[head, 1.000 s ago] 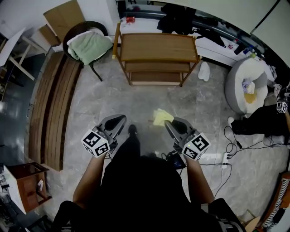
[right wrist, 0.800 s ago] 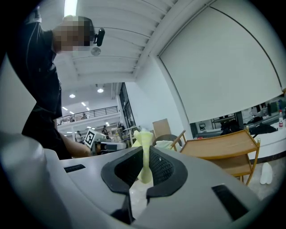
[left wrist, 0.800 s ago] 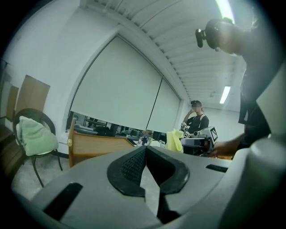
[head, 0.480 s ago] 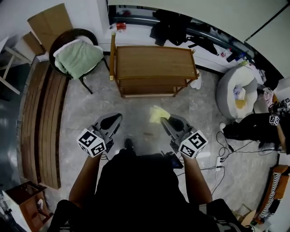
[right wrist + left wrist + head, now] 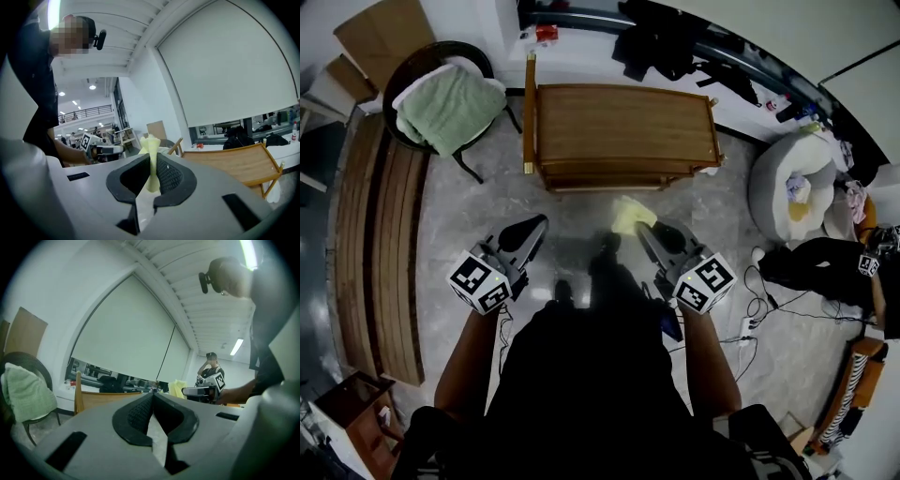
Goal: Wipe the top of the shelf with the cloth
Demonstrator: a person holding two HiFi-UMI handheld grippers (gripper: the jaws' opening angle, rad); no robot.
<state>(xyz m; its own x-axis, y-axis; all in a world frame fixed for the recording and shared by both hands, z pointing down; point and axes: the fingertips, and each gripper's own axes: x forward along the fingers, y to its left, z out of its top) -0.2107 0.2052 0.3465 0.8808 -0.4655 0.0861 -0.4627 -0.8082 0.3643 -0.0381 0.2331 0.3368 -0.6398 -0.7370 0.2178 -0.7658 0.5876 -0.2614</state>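
The person has stepped closer, so the brown wooden shelf (image 5: 623,122) now sits just ahead of the small yellow cloth (image 5: 628,214) pinched in the right hand-held gripper (image 5: 647,230), the left hand-held gripper (image 5: 532,228) is clenched on nothing, and wiping can likely start soon.

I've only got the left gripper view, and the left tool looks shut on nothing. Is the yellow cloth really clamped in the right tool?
Observer: Yes. The right gripper view shows the right tool shut on the yellow cloth, which sticks up from between its jaws.
Operator: Anything lying on the shelf top?
Observer: No. In the head view the top of the wooden shelf is bare.
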